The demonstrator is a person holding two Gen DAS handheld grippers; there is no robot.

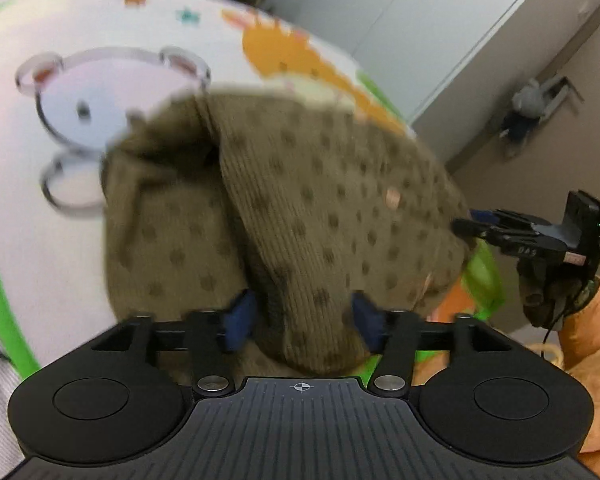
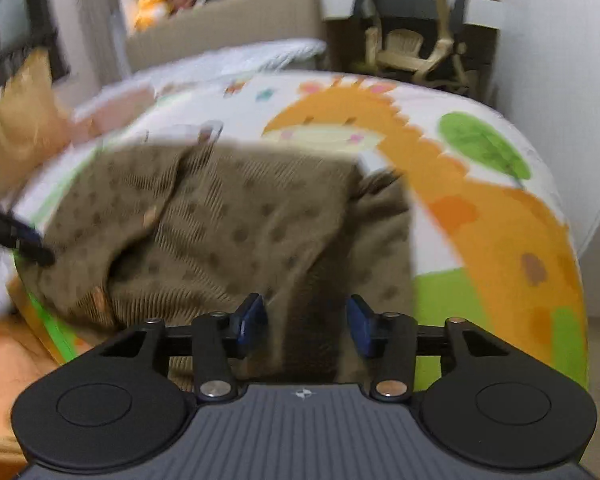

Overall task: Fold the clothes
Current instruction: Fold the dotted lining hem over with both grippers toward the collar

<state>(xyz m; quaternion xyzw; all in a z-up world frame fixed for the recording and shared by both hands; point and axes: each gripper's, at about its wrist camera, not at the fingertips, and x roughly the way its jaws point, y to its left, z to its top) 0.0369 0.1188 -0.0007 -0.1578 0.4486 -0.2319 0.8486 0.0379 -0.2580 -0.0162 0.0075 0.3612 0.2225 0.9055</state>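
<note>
Held the left gripper point(image 1: 304, 318) closest to the lens, blue fingers point(image 1: 242, 316) spread wide, with a thick fold of the brown dotted sweater point(image 1: 320, 200) bulging up between them. Looked loose rather than pinched, though blurred too much to say whether the pads brushed the knit. Held the right gripper point(image 2: 306, 320) just as low at the other side, fingers point(image 2: 364, 320) parted as well, over a darker strip of the same sweater and gripping nothing.

Found the sweater lying rumpled on a bed cover point(image 1: 100, 32) printed with an orange dinosaur, a bear outline and green edging, one half lapped over the other, a sleeve pushed out toward the far right in the right wrist view. Lay near the cover's front edge, between the two grippers.

Glimpsed, from the left wrist, the right gripper's tips just beside the sweater's edge, carried by a gloved hand point(image 1: 540, 284) below an orange sleeve point(image 1: 592, 320). Made out a beige chair point(image 2: 412, 40) and a cardboard box point(image 2: 220, 20) beyond the bed.
</note>
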